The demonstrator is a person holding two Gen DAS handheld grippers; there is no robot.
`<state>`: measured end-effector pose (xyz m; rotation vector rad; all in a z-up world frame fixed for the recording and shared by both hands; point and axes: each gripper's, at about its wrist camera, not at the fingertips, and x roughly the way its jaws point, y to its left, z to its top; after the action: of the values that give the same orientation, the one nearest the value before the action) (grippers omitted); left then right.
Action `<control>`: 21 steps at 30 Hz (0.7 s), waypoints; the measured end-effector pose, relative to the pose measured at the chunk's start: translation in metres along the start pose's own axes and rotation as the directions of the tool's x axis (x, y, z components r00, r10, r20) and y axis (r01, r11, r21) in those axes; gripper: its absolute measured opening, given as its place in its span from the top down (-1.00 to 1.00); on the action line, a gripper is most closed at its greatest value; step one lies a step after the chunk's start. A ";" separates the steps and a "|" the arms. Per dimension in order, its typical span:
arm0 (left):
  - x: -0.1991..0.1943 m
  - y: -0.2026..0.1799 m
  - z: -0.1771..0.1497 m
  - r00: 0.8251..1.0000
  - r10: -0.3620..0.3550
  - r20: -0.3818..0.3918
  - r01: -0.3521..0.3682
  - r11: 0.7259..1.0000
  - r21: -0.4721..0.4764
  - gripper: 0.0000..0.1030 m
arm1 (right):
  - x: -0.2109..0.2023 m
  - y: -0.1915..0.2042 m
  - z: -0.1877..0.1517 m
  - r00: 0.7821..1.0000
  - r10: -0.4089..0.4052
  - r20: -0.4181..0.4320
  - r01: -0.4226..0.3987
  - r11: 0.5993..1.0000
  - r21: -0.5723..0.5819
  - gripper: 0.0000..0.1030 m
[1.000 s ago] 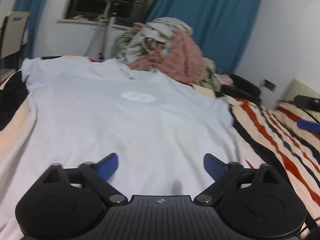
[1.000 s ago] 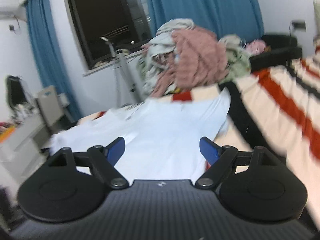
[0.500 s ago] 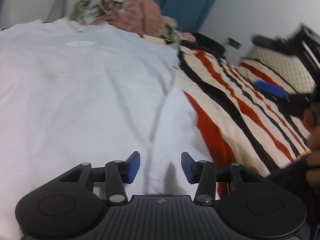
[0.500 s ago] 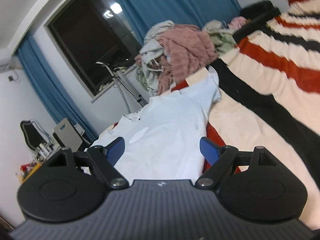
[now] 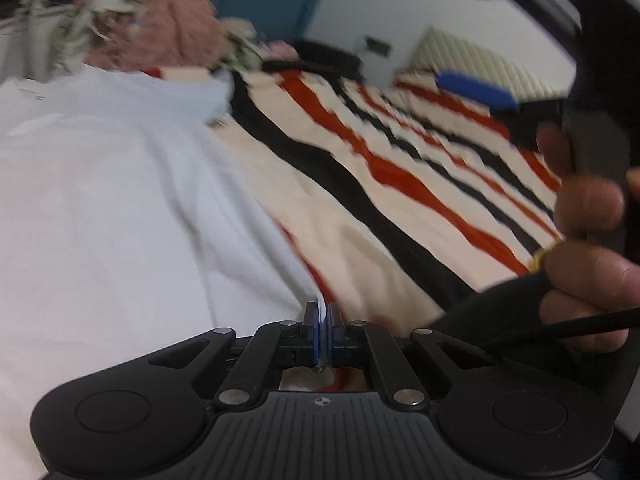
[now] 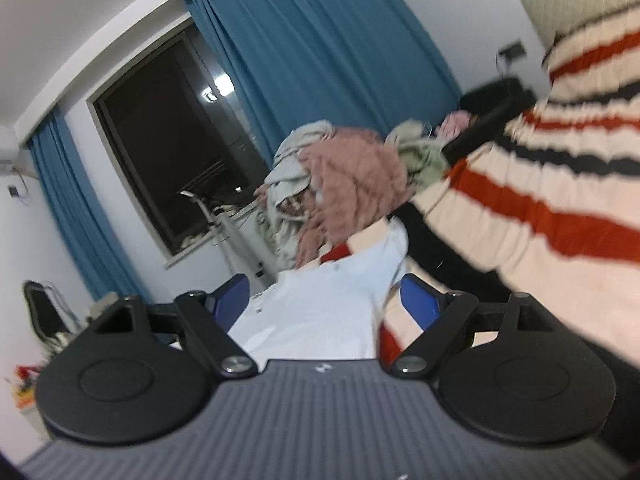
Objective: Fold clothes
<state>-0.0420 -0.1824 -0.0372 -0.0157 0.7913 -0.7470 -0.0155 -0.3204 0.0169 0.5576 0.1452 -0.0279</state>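
A white T-shirt lies spread flat on the striped bed, filling the left half of the left wrist view. My left gripper is shut on the shirt's near right hem corner, a sliver of white cloth pinched between its blue pads. In the right wrist view the same T-shirt lies ahead and below, seen between the fingers of my right gripper, which is open and holds nothing. A person's hand grips the right gripper's handle at the right edge of the left wrist view.
A striped cream, red and black blanket covers the bed. A heap of pink and pale clothes is piled at the bed's far end. Blue curtains, a dark window and a chair stand beyond.
My left gripper swung right to the shirt's hem corner and shut on it. The right gripper stayed open while it tilted and rose over the bed's right side.
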 end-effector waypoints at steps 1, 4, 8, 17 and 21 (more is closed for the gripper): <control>0.007 -0.005 0.002 1.000 -0.005 -0.018 0.006 1.000 0.004 0.93 | 0.001 -0.001 0.000 1.000 -0.003 -0.004 0.003 1.000 -0.002 -0.65; 0.026 -0.015 0.005 0.998 -0.019 -0.063 0.019 1.000 0.006 0.94 | 0.004 -0.003 0.000 1.000 -0.010 -0.014 0.010 1.000 -0.008 -0.65; 0.018 0.005 0.007 0.998 0.005 -0.069 -0.007 0.999 -0.036 0.04 | 0.008 -0.006 -0.001 0.999 -0.021 -0.029 0.020 1.000 -0.015 -0.65; -0.060 0.061 0.032 0.980 0.189 0.065 -0.187 0.982 -0.037 -0.81 | 0.015 0.004 -0.007 0.998 -0.038 -0.049 0.034 0.997 -0.075 -0.65; -0.102 0.083 0.047 0.942 0.288 0.175 -0.282 0.958 -0.058 -0.93 | 0.017 0.017 -0.014 0.998 -0.035 -0.054 0.027 0.989 -0.147 -0.65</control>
<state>-0.0085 -0.0697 0.0385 0.0017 0.6142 -0.4497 0.0008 -0.2985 0.0121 0.4100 0.2094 -0.0313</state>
